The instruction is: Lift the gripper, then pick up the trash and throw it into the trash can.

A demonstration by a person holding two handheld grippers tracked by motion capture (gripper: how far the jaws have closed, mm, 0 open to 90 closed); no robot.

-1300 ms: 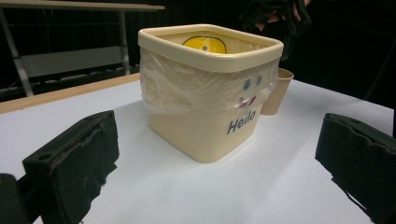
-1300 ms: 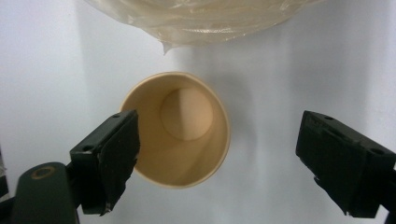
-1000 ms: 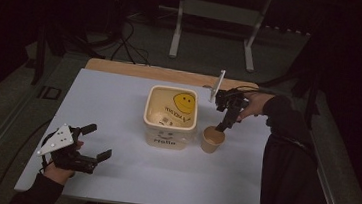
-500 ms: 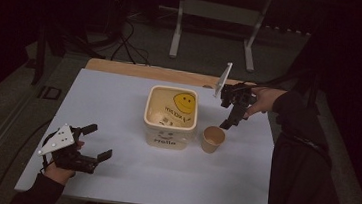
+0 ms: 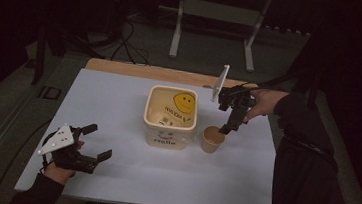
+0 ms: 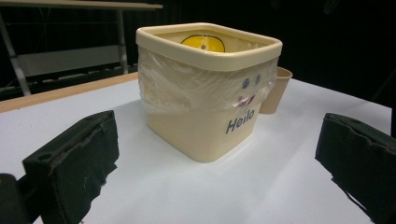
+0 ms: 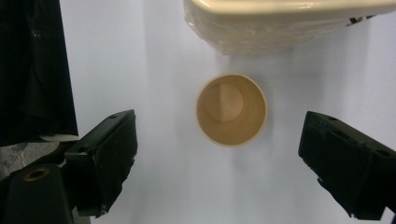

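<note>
- A white bench (image 5: 119,101) carries everything.
- A cream tub (image 5: 171,116) with a smiley stands mid-bench.
- The right gripper (image 5: 231,121) hangs above the cup, jaws apart.
- The left gripper (image 5: 95,146) rests near-left, jaws apart.
- A paper cup (image 5: 212,138) stands upright, empty, just beside the tub.

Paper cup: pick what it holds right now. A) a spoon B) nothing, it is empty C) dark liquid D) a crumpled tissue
B: the right gripper view looks straight down into the paper cup and shows its bare bottom, with the right gripper open above it.
</note>
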